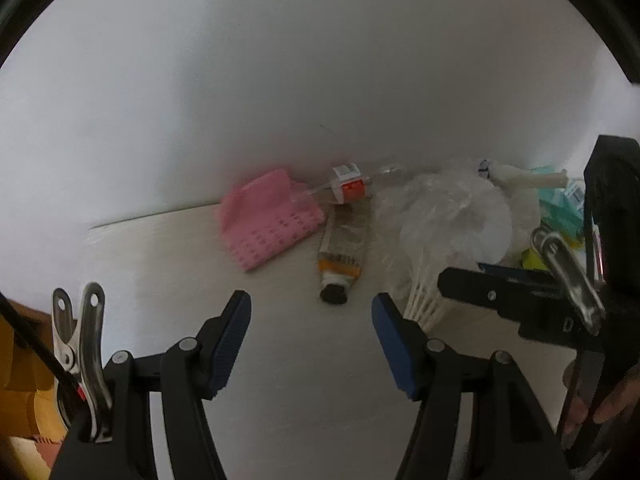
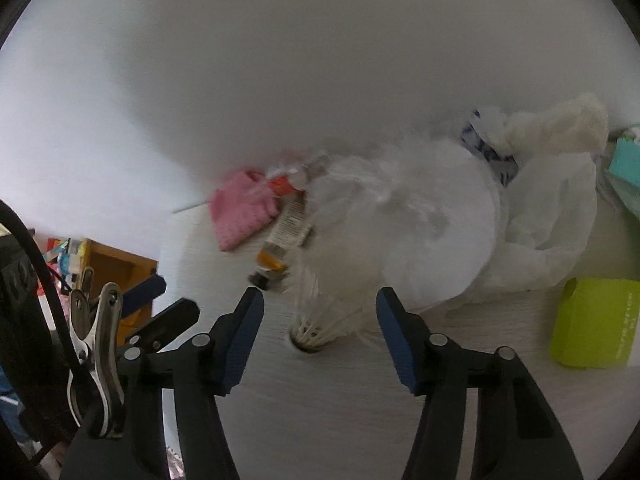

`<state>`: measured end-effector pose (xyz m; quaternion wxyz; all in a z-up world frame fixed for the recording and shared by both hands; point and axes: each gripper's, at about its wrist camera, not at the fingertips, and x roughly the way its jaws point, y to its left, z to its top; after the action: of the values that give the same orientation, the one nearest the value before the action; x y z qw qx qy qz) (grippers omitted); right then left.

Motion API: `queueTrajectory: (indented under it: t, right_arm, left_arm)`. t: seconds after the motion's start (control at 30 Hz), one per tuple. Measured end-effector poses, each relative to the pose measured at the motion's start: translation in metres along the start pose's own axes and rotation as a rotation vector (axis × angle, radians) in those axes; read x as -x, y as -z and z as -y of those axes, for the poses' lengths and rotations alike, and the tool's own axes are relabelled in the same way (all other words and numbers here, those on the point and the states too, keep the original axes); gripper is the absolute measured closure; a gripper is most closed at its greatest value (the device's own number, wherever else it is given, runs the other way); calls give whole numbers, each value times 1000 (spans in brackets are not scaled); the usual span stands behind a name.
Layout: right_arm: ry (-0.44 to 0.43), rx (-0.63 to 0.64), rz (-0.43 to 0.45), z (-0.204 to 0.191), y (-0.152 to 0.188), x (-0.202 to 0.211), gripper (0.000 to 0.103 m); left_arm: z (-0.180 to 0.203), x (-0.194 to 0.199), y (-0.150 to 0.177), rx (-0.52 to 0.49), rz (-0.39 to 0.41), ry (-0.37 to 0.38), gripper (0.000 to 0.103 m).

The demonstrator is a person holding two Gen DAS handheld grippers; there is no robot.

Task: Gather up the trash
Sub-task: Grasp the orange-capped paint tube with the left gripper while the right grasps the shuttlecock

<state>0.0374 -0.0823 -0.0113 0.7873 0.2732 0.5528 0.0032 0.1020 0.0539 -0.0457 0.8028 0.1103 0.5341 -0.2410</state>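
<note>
White feathered shuttlecock (image 2: 320, 320) lies on the pale wood-grain table (image 2: 320, 408), cork end toward the camera, feathers fanning back under a crumpled clear plastic bag (image 2: 400, 216). Right gripper (image 2: 320, 320) hangs just above it, blue pads either side of the cork, jaws apart, pads not pressing on anything visible; nothing held.

Left gripper (image 1: 311, 328) also spread, empty, over bare table. Ahead of it, near the far edge: a used tube (image 1: 340, 256) with black cap and orange band, cap toward the camera. Just left of the tube, a pink dotted cloth (image 1: 268, 220), bunched. Behind the tube, against the white wall (image 1: 280, 80), a small white and orange container (image 1: 348, 184) with a barcode label; details blurred.

Same shuttlecock (image 1: 424, 304) sits right of the left gripper's right finger, partly behind the right gripper's black finger (image 1: 472, 284).

Right of the plastic bag: white crumpled bag (image 2: 552, 216), white cloth with blue print (image 2: 488, 148), teal packaging (image 2: 624, 168) at the edge, lime-green box (image 2: 592, 320) lying on the table near the right gripper.

Left edge, below the table: orange-yellow box (image 2: 120, 268), open side up, clutter behind it.

Metal spring clips (image 2: 96, 340) on both gripper bodies.
</note>
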Motion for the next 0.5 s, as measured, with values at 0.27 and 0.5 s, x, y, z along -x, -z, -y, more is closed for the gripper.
queueTrajectory:
  t: [0.27, 0.5]
  right_arm:
    - [-74, -41, -43, 15, -5, -5, 73]
    - [-128, 1, -65, 17, -1, 6, 84]
  left_arm:
    - [14, -33, -19, -56, -54, 10, 34]
    - [19, -65, -21, -33, -107, -5, 34]
